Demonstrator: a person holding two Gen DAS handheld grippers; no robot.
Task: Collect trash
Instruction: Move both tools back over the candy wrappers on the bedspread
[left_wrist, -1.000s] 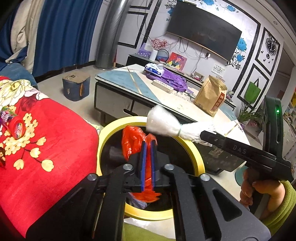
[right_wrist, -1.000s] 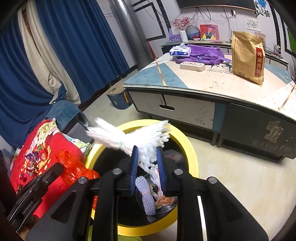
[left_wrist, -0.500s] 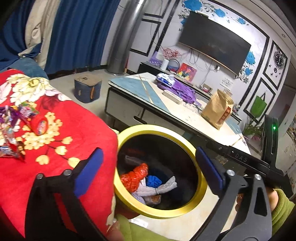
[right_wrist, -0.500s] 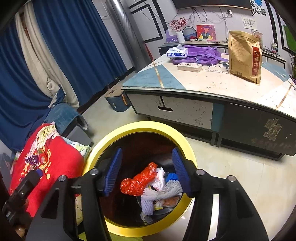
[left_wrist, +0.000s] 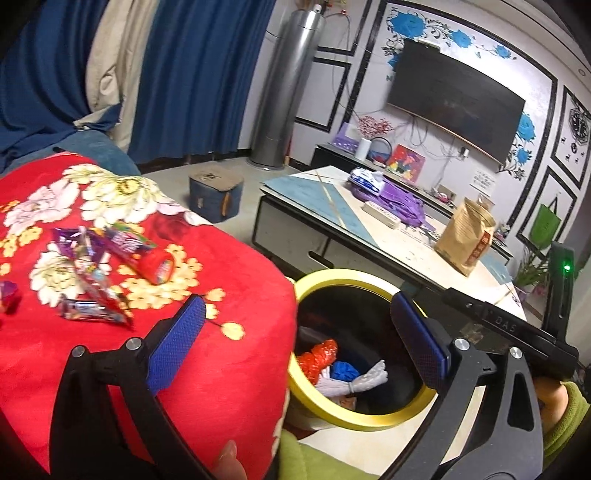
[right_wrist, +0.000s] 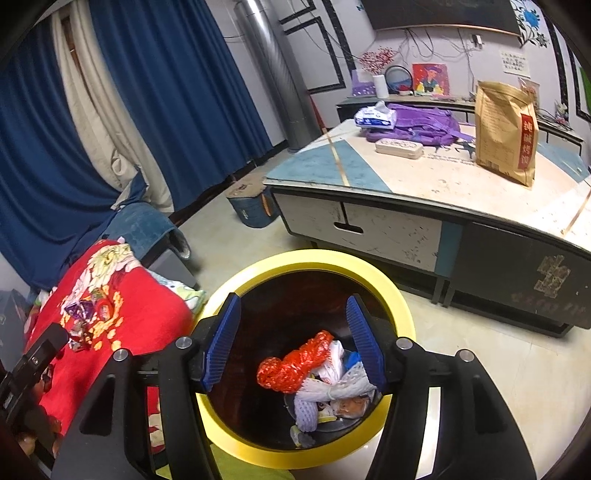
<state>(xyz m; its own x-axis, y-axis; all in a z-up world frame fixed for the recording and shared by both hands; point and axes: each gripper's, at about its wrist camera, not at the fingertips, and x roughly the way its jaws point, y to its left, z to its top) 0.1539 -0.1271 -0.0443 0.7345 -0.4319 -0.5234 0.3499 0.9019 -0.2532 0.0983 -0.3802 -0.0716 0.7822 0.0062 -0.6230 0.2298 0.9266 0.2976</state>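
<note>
A black bin with a yellow rim (left_wrist: 332, 275) (right_wrist: 314, 256) stands on the floor beside a red flowered blanket (left_wrist: 221, 369) (right_wrist: 147, 321). Inside the bin lie a crumpled red plastic bag (left_wrist: 317, 356) (right_wrist: 295, 365) and a white foam net (left_wrist: 362, 380) (right_wrist: 332, 387) on other scraps. My left gripper (left_wrist: 295, 325) is open wide and empty, straddling the blanket's edge and the bin's left rim. My right gripper (right_wrist: 295, 332) hangs open over the bin mouth, nothing between its blue pads. Shiny candy wrappers (left_wrist: 96, 266) (right_wrist: 85, 317) lie on the blanket to the left.
A low coffee table (right_wrist: 406, 184) stands behind the bin, bearing a brown paper bag (right_wrist: 506, 133), a purple backpack (right_wrist: 417, 125) and a tissue pack. A blue box (left_wrist: 216, 195) sits on the floor near blue curtains. A green sleeve (left_wrist: 565, 417) holds the right gripper.
Both grippers opened; the red bag left the left one and the white foam net the right one, and both now lie in the bin. The left gripper swung left and up toward the blanket.
</note>
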